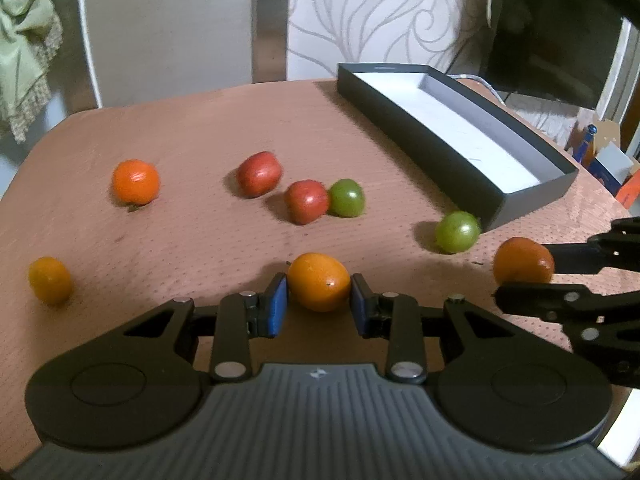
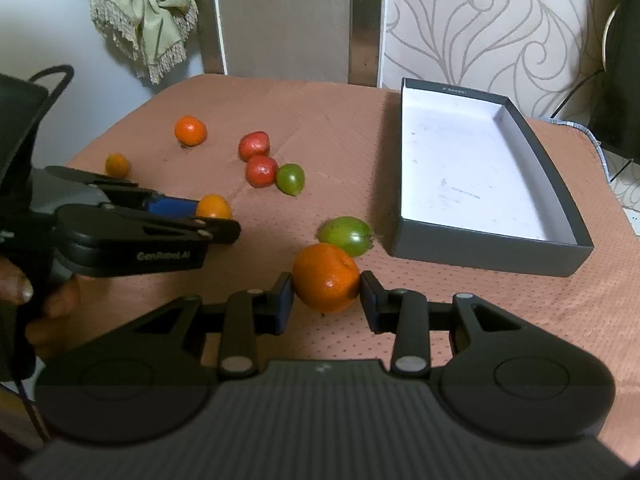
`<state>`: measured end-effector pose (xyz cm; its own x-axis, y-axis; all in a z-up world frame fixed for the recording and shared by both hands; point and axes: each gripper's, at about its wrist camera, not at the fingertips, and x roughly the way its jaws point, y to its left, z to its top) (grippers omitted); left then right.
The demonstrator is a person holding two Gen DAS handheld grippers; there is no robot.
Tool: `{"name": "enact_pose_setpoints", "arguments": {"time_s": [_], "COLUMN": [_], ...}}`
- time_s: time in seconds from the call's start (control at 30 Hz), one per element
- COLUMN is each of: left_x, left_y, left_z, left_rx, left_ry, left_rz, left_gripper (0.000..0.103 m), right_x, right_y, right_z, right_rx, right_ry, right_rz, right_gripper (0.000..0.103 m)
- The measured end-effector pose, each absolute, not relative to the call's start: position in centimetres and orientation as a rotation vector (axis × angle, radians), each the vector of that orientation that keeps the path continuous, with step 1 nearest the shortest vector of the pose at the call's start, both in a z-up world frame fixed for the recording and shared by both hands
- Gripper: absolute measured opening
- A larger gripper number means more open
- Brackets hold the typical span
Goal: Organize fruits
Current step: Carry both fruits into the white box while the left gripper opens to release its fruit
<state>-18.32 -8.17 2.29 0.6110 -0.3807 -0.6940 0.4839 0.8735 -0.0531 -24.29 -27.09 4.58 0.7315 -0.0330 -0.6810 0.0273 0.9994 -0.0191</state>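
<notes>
each gripper is clamped on an orange fruit. the left gripper (image 1: 319, 300) pinches a yellow-orange fruit (image 1: 319, 281) between its blue pads, near the front edge of the table (image 1: 200, 128). the right gripper (image 2: 326, 296) squeezes a deeper orange fruit (image 2: 326, 277) the same way, also toward the front edge, a little short of the box's near wall. whether either fruit has cleared the cloth cannot be told from these views.

the box (image 2: 480, 246) sits open and empty along the table's right edge, white floor showing. a green fruit (image 2: 346, 235) lies just beside its near left corner, right behind the right gripper's load. toward the middle of the table two red fruits (image 1: 258, 173) (image 1: 306, 201) and another green one (image 1: 346, 197) huddle together, the nearer red touching the green. two more orange fruits (image 1: 135, 181) (image 1: 50, 280) lie toward the left edge.

risks from here: both fruits are round and slick and held only at the sides, so a jolt or a tilt could let one squirt out and roll off the front edge. the two grippers are near each other and would head for the same box, so they may bump. swinging the right one low toward the box could knock the green fruit by the corner, or catch the box wall and shove it.
</notes>
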Motion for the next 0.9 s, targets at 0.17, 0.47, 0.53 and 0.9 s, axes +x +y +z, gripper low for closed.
{"name": "enact_pose_setpoints", "arguments": {"time_s": [0.17,0.47,0.53,0.9], "left_x": [-18.4,-17.8,-17.6,-16.8], "left_y": [-6.6,-4.5,-4.6,-9.4], "left_z": [2.6,3.7,4.0,6.4], "left_rx": [0.165,0.178,0.168,0.158], "left_ry": [0.761,0.756,0.756,0.71], "left_rz": [-0.503,-0.554,-0.565,-0.597], "left_gripper": [0.039,0.039,0.039,0.039], "right_x": [-24.3,-25.4,-25.7,-26.4], "right_y": [-25.8,-23.2,-22.9,-26.2], "right_z": [4.7,5.3,5.7,6.9], "right_rx": [-0.006,0.041,0.042,0.048], "right_ry": [0.747,0.767,0.76,0.719], "right_rz": [-0.04,-0.07,-0.077,-0.096], "right_gripper": [0.039,0.039,0.039,0.039]}}
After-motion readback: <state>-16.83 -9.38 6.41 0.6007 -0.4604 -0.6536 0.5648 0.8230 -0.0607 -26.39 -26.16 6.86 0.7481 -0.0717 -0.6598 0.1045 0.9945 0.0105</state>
